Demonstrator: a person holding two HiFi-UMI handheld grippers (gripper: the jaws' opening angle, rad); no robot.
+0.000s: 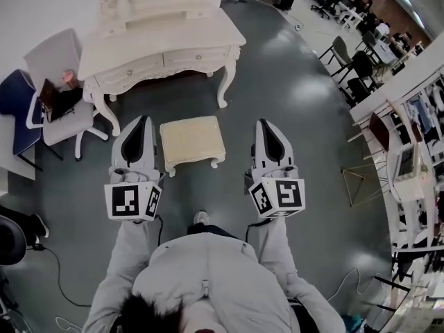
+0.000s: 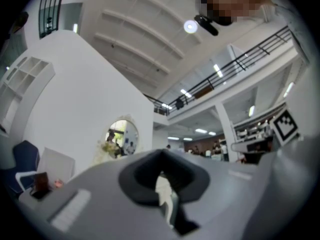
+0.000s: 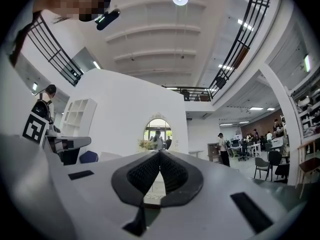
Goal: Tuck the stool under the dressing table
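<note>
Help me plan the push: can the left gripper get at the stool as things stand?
Probably yes. The stool stands on the floor just beside the left gripper, with nothing between them; the jaws are shut, so it would have to open to grasp.

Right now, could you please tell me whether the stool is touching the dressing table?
Apart. The head view shows the stool standing out in front of the dressing table, with a strip of bare grey floor between them.

A grey chair (image 1: 52,54) is standing at ten o'clock, a blue chair (image 1: 12,96) sitting just beside it. People (image 1: 365,19) are sitting at desks toward one o'clock; a gold wire frame (image 1: 361,184) is standing at three o'clock.
</note>
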